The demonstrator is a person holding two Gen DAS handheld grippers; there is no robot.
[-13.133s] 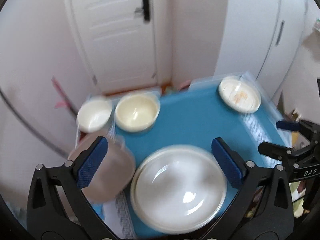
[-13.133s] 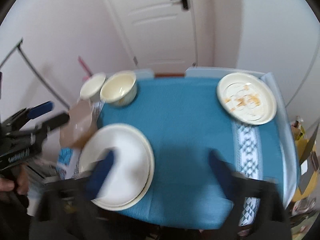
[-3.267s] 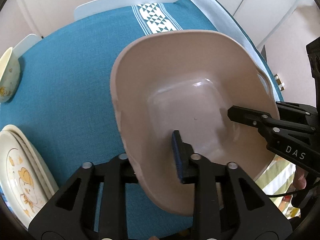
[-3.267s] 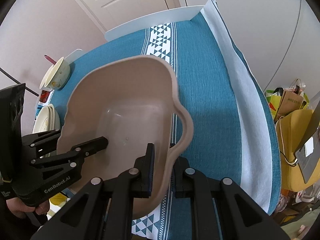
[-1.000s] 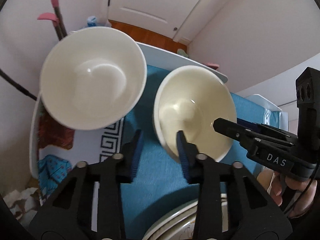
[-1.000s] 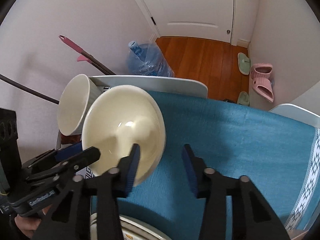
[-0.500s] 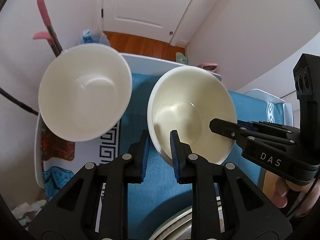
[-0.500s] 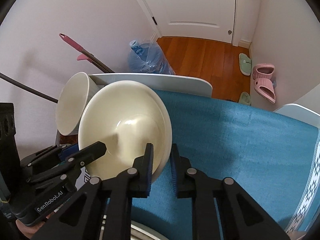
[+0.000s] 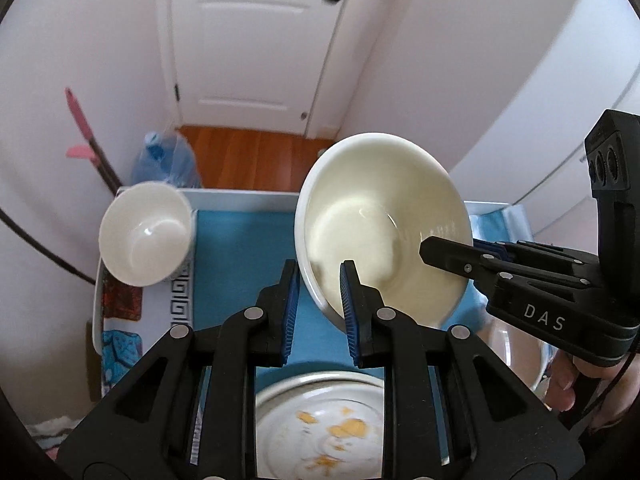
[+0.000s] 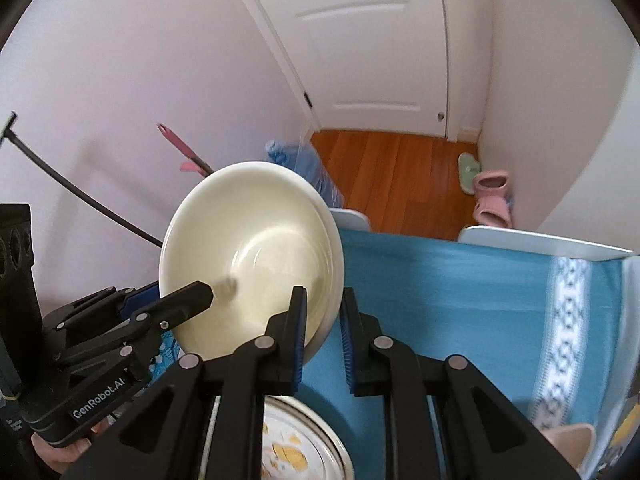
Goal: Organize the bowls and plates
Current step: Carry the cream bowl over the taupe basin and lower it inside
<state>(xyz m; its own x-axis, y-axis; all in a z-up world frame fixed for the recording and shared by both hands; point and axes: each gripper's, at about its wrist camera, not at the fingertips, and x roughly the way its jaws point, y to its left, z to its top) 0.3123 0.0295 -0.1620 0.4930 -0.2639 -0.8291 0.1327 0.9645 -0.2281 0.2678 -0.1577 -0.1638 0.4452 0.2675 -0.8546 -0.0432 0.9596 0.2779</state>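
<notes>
A cream bowl (image 9: 384, 224) (image 10: 252, 256) hangs tilted above the blue tablecloth (image 9: 240, 240) (image 10: 460, 288), held from two sides. My left gripper (image 9: 320, 292) is shut on its near left rim, one pad inside and one outside. My right gripper (image 10: 322, 320) is shut on the opposite rim; in the left wrist view the right gripper (image 9: 448, 252) reaches in from the right. The left gripper (image 10: 188, 300) enters the right wrist view from the left. A white bowl (image 9: 146, 236) stands on the table's far left corner. A stack of plates (image 9: 320, 432) (image 10: 296, 448) with yellow marks lies under my fingers.
A beige basin (image 10: 568, 440) shows at the table's near right. Beyond the far table edge are a blue water bottle (image 9: 166, 160) (image 10: 304, 160), a pink-handled mop (image 9: 86, 128), slippers (image 10: 490, 196) on the wooden floor and a white door (image 9: 248, 40).
Both grippers have shut on the cream bowl's rim and lifted it off the table. The white bowl stayed put. The plates have come into view below.
</notes>
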